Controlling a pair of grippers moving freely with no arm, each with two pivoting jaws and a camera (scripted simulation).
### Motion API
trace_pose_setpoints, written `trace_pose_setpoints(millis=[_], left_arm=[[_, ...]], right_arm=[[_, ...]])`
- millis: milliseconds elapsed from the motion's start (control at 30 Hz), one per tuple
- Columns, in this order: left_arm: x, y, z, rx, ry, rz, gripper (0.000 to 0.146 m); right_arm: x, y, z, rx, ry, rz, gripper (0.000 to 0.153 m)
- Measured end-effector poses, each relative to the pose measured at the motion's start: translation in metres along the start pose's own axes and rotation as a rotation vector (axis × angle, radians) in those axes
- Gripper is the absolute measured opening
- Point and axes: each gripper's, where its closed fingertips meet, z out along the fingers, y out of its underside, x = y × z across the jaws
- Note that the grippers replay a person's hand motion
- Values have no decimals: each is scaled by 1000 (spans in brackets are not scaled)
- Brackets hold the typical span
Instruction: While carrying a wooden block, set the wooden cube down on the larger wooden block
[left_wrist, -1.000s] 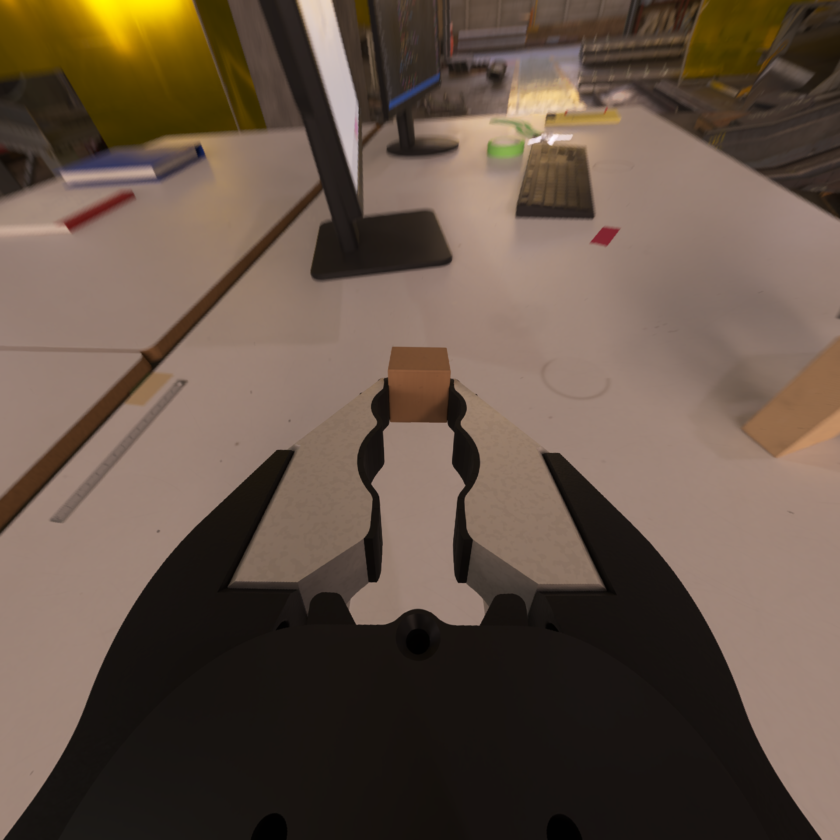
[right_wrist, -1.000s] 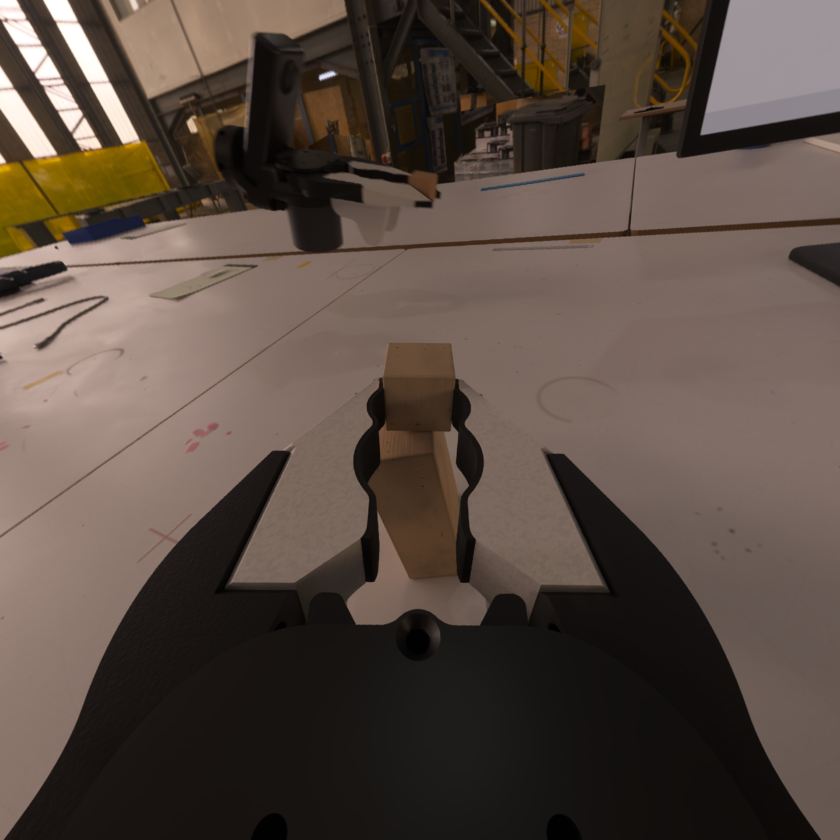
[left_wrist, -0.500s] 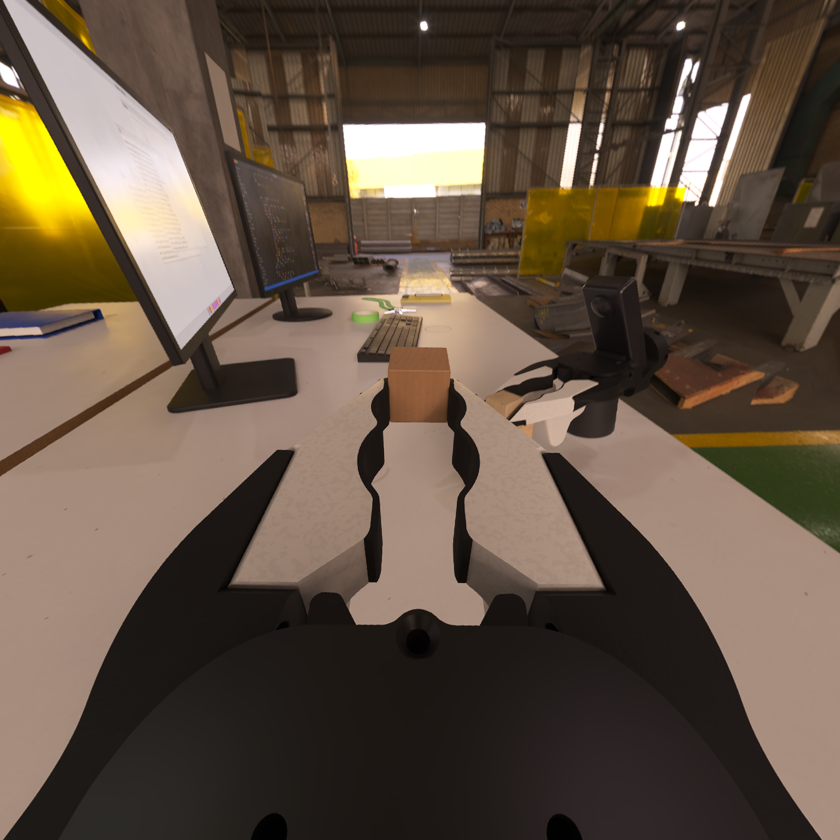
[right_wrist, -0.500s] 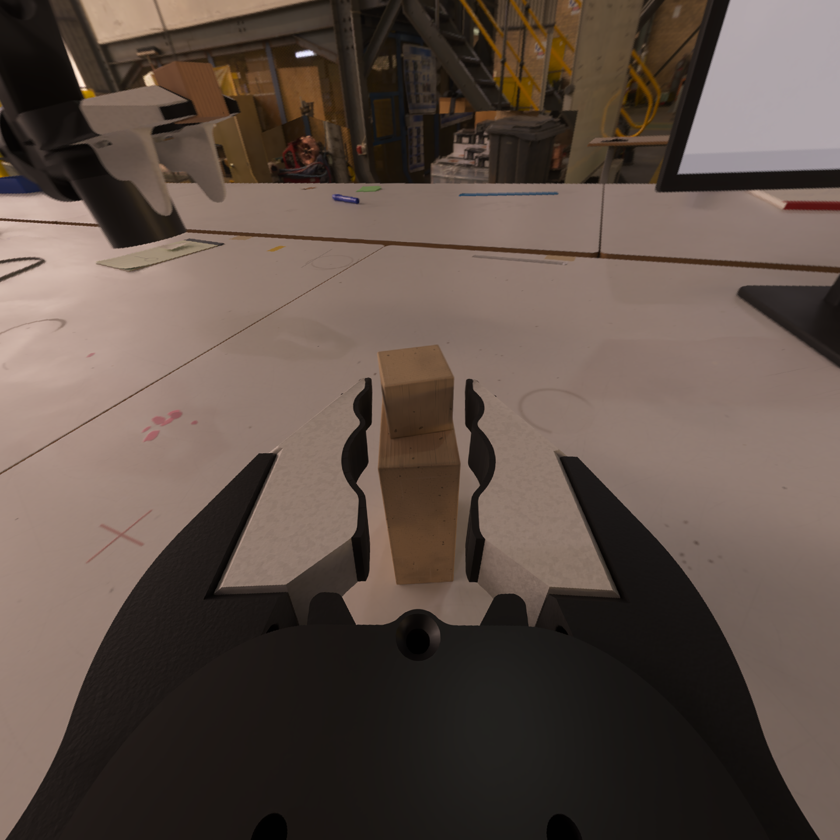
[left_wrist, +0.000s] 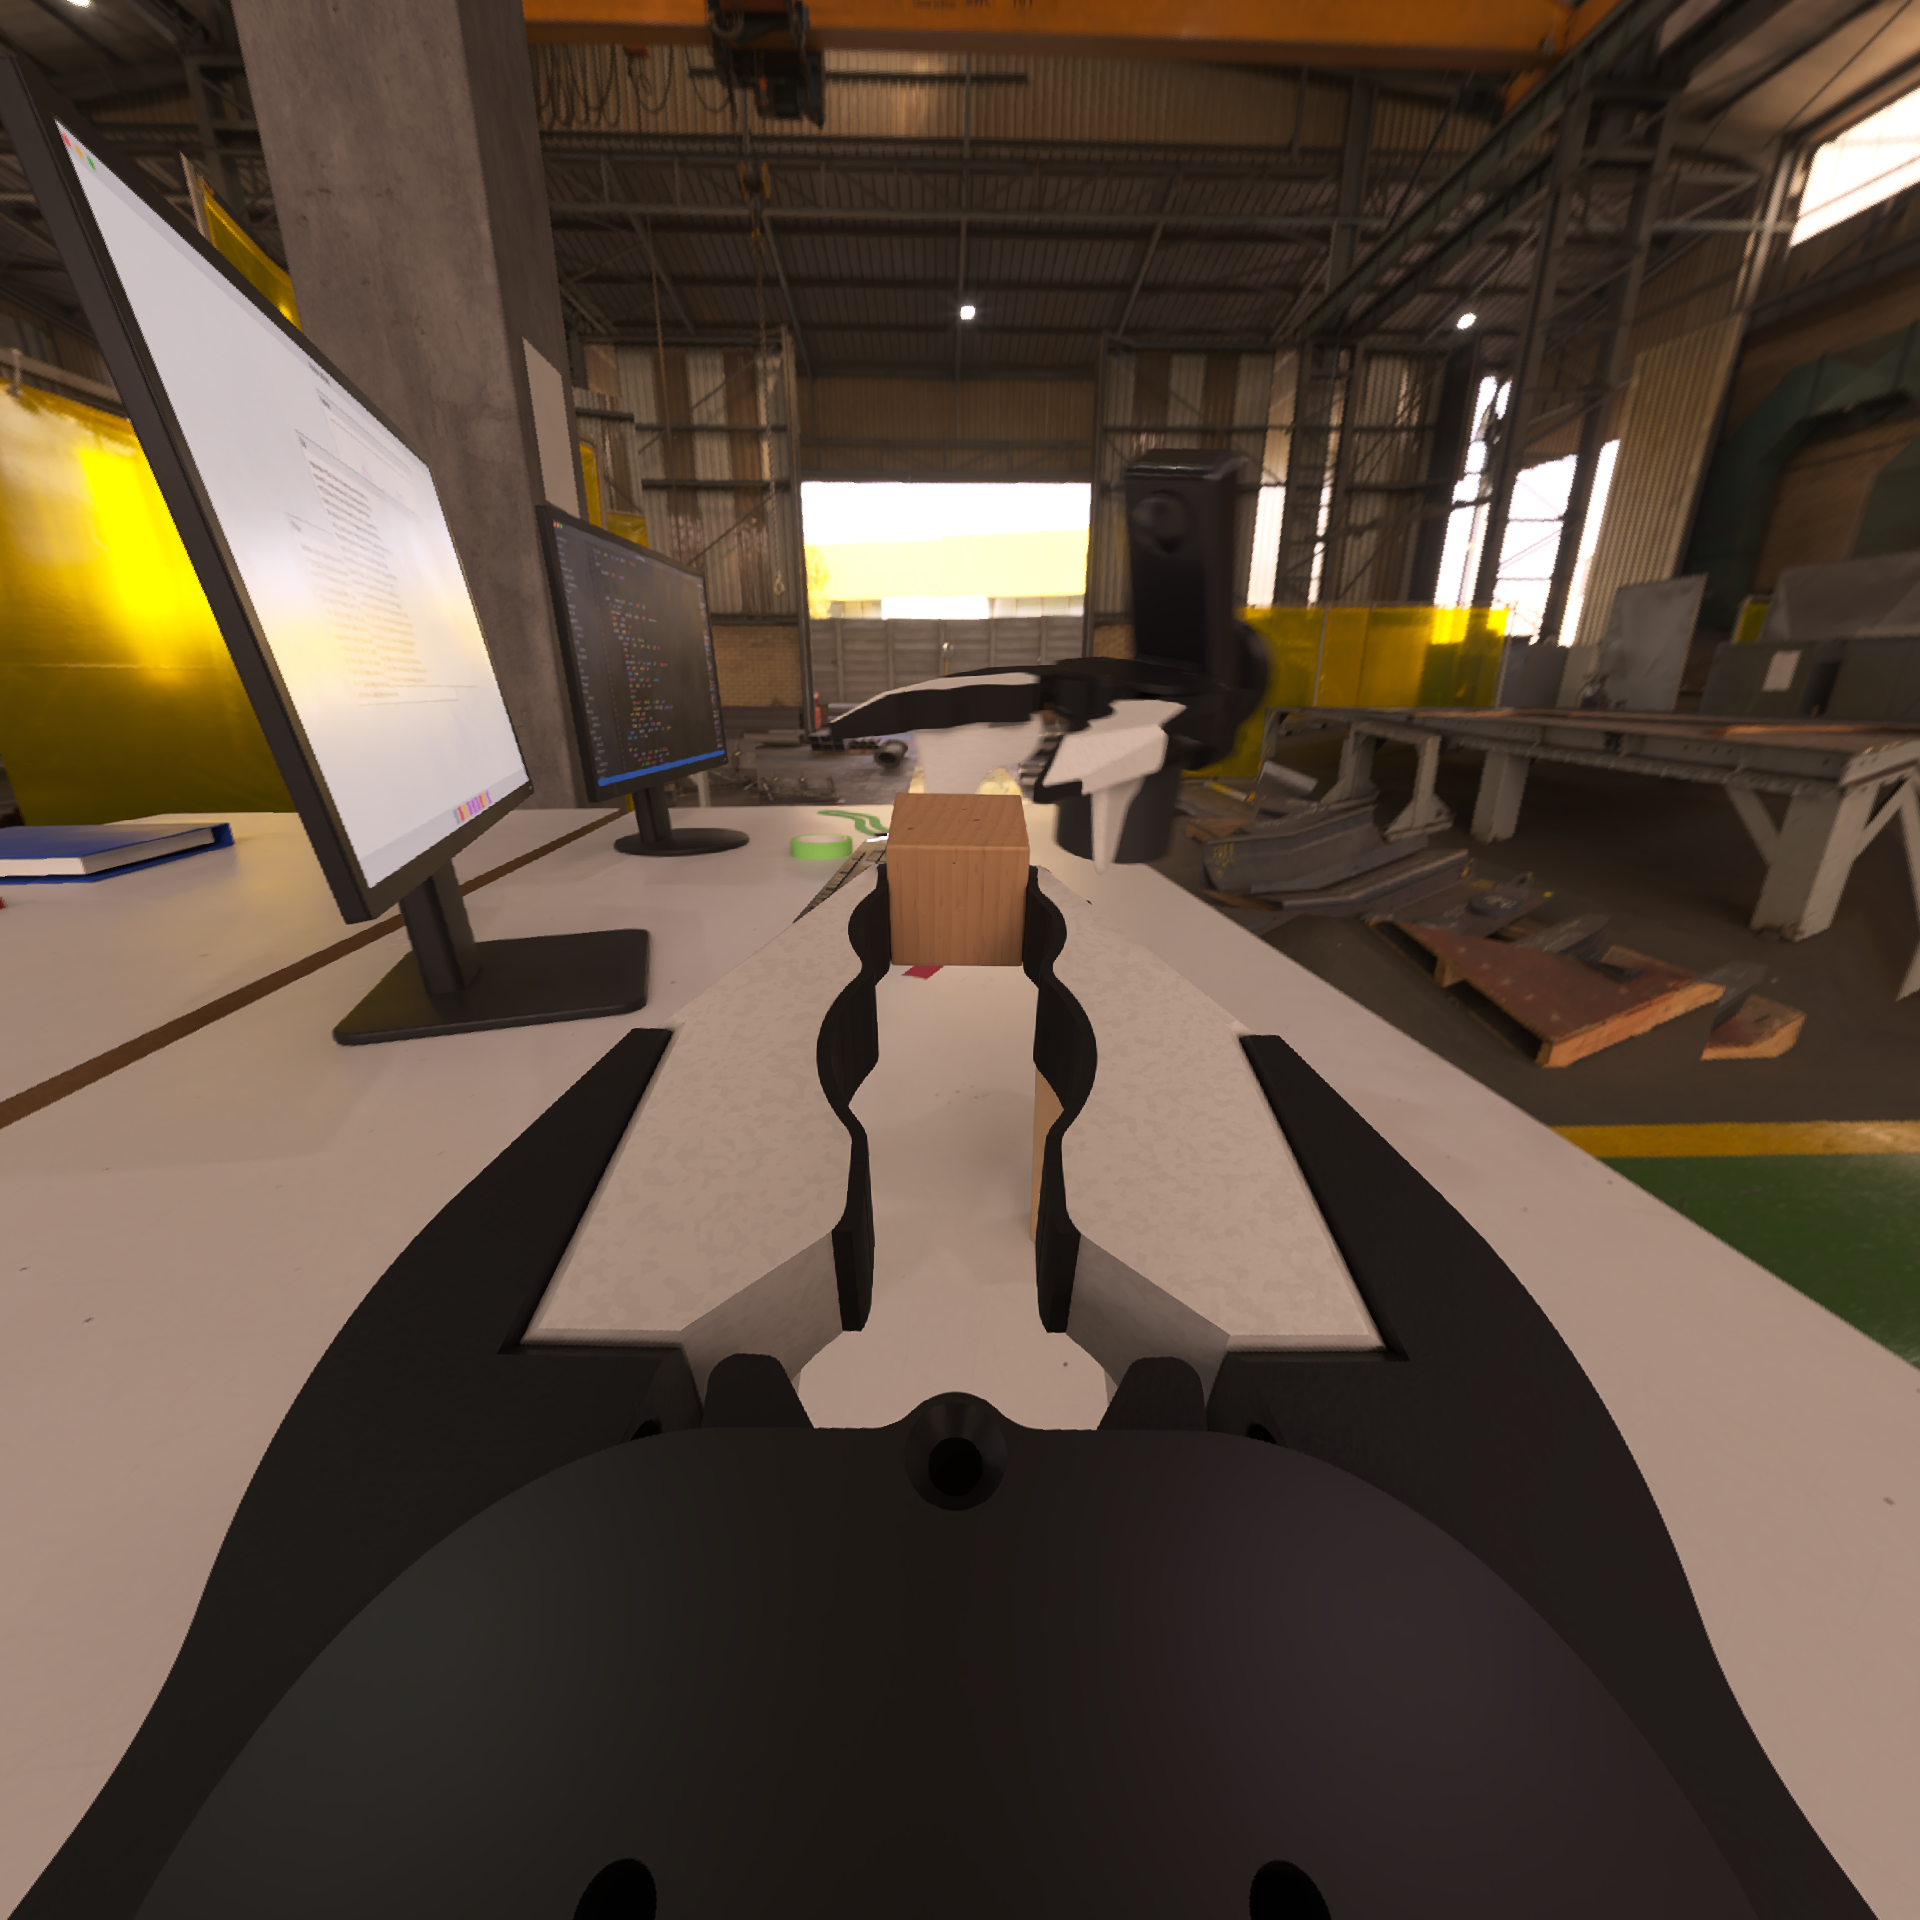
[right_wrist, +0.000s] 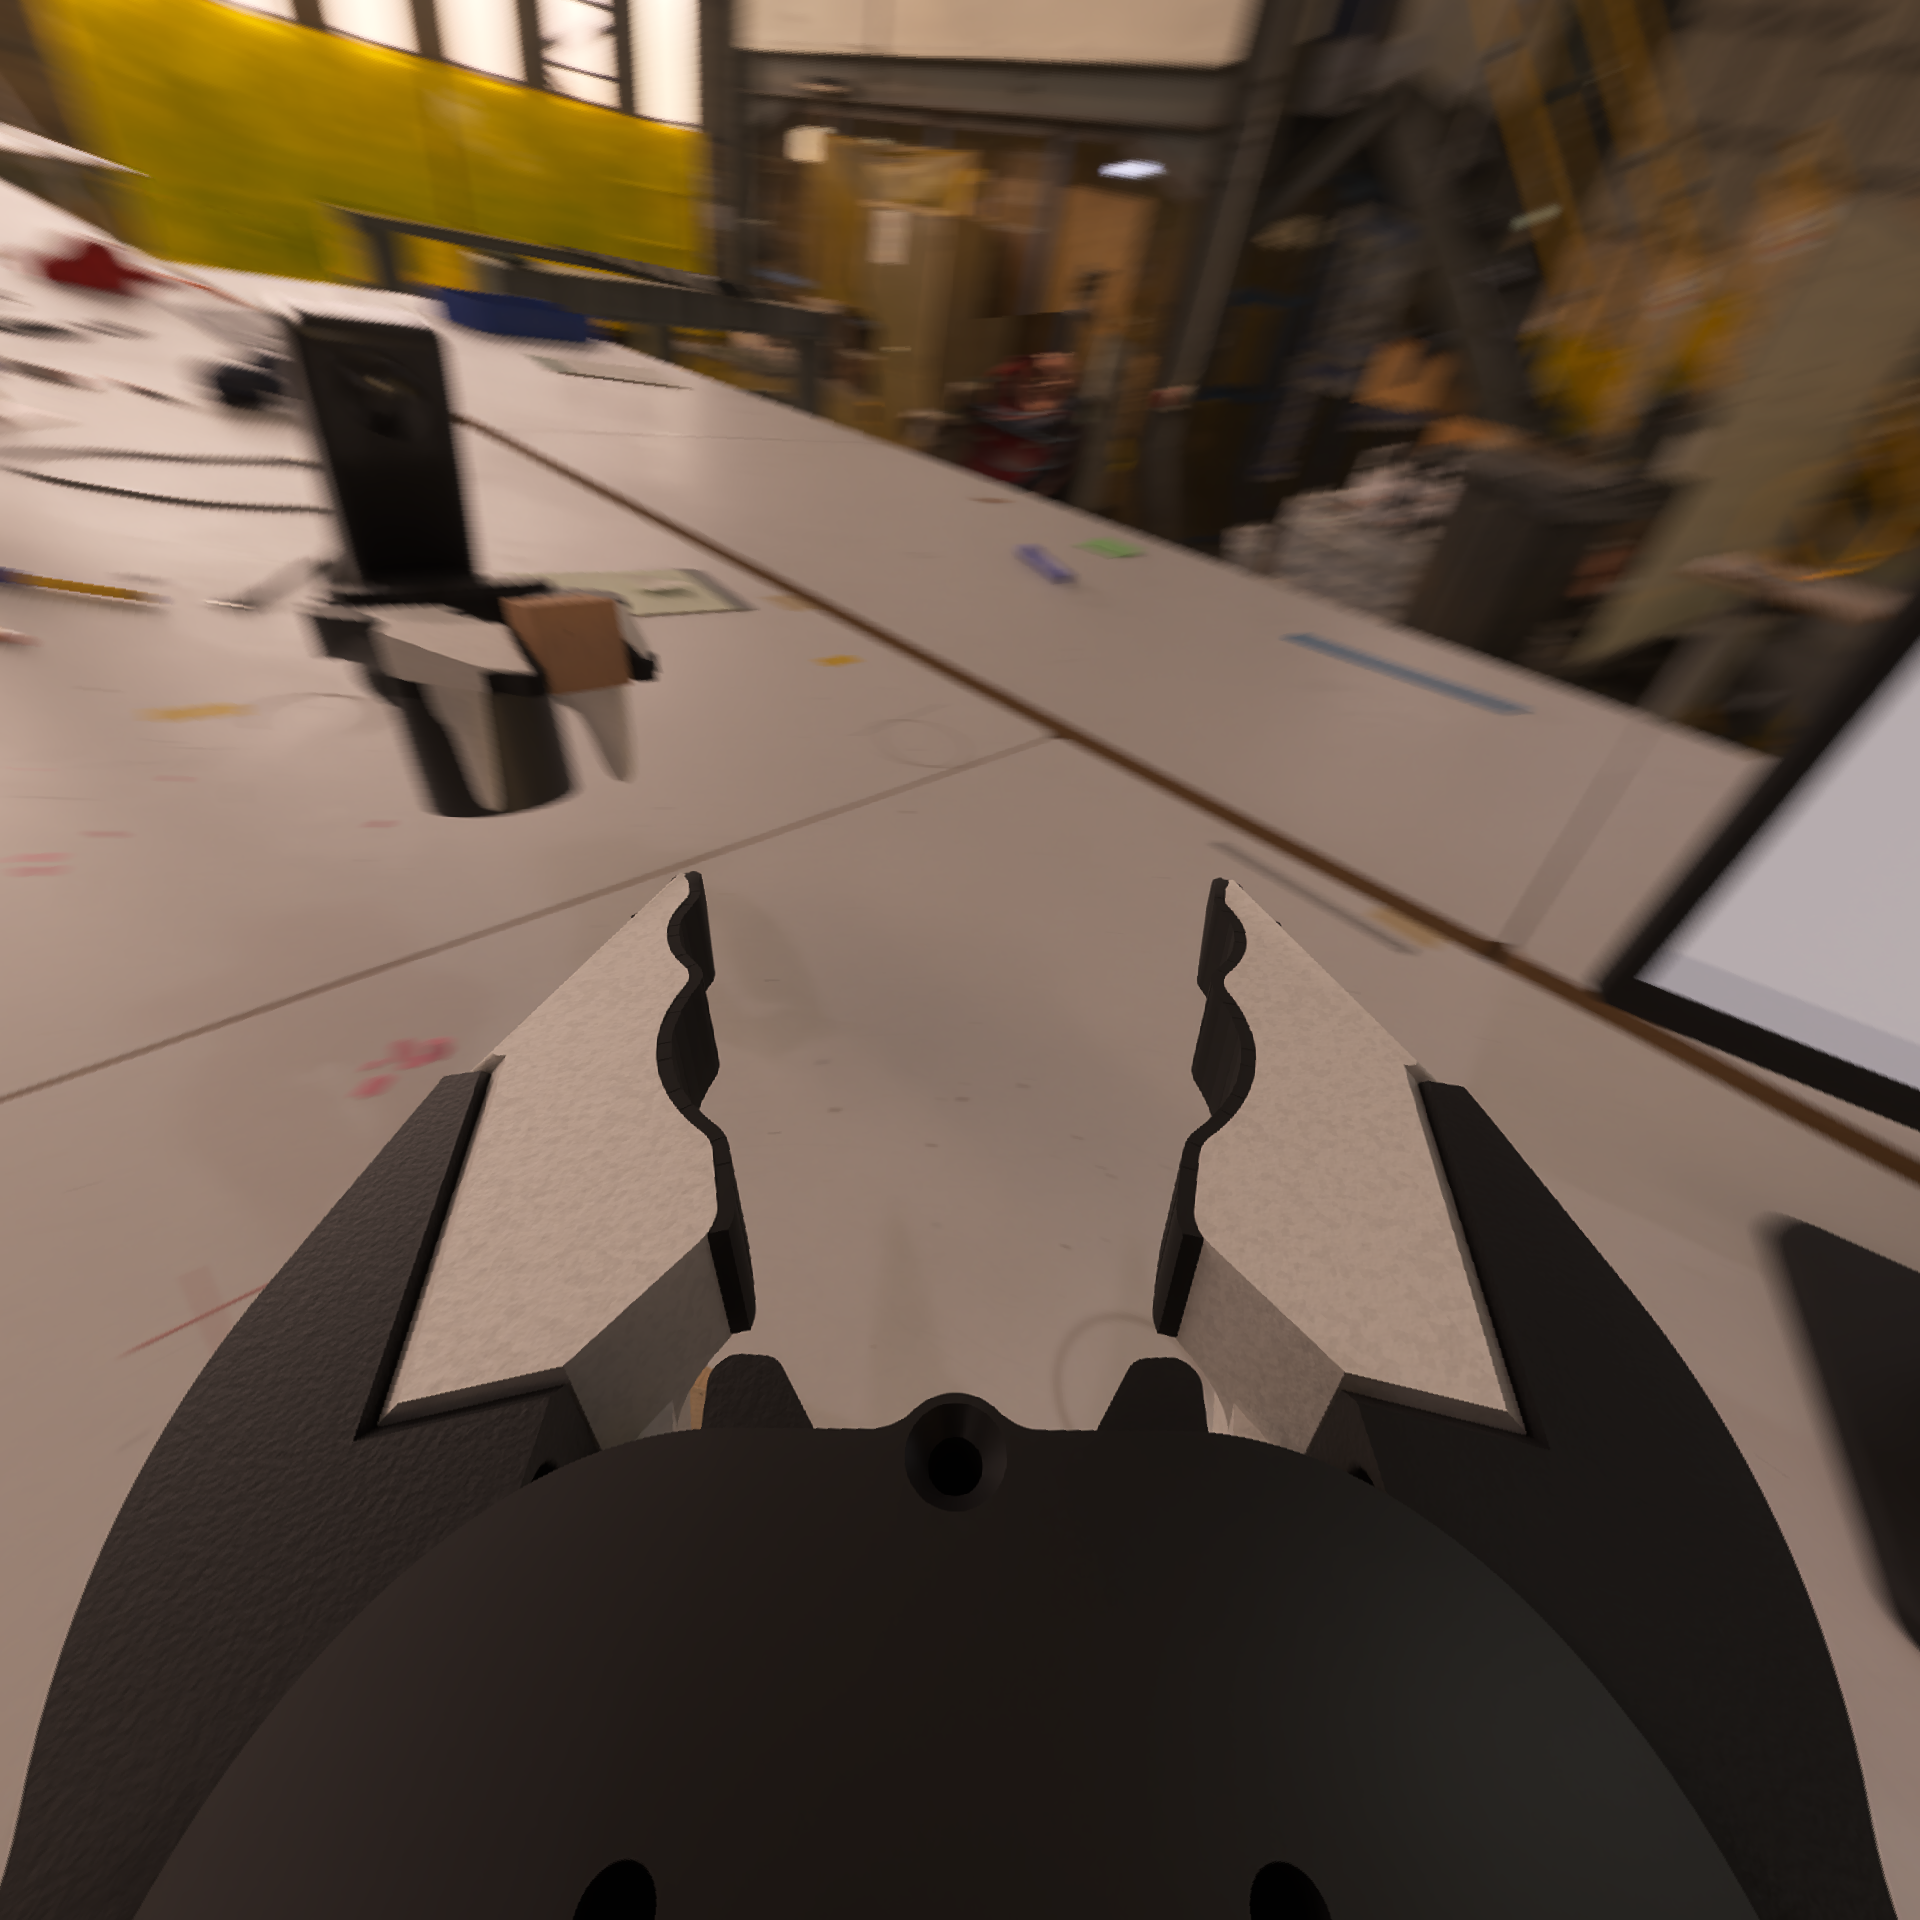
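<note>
My left gripper (left_wrist: 956, 883) is shut on a brown wooden block (left_wrist: 956, 904) held at its fingertips above the white table (left_wrist: 312, 1195). A sliver of pale wood (left_wrist: 1044, 1143) shows on the table below, mostly hidden by my left gripper's right finger. I cannot tell which block it is. My right gripper (right_wrist: 956, 894) is open and empty above the table. In the left wrist view it (left_wrist: 977, 743) hangs beyond the brown block. The right wrist view is blurred and shows the left gripper (right_wrist: 499, 665) with its brown block (right_wrist: 571, 644) at the far left.
Two monitors (left_wrist: 312, 582) (left_wrist: 644, 665) stand on the left of the table, one also at the right edge of the right wrist view (right_wrist: 1808, 935). A green tape roll (left_wrist: 821, 847) and a blue book (left_wrist: 114, 847) lie farther back. The table edge (left_wrist: 1455, 1091) drops off to the right.
My right gripper has opened, let go of the pale cube on the larger block, and swung up and away. The pale blocks have left its view. My left gripper, still holding the brown block, has moved closer.
</note>
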Motion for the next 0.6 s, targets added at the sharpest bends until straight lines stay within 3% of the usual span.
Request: trace_pose_setpoints(millis=[133, 233, 433, 600], left_arm=[[-1, -4, 1, 34, 16, -20, 24], [1, -6, 3, 42, 24, -13, 24], [2, -4, 9, 31, 19, -28, 24], [-1, 3, 14, 17, 3, -37, 24]], right_arm=[[-2, 0, 6, -58, -436, 150, 89], [-10, 8, 12, -75, -648, 168, 75], [-10, 2, 20, 37, -869, 179, 51], [-14, -3, 25, 33, -991, 92, 38]])
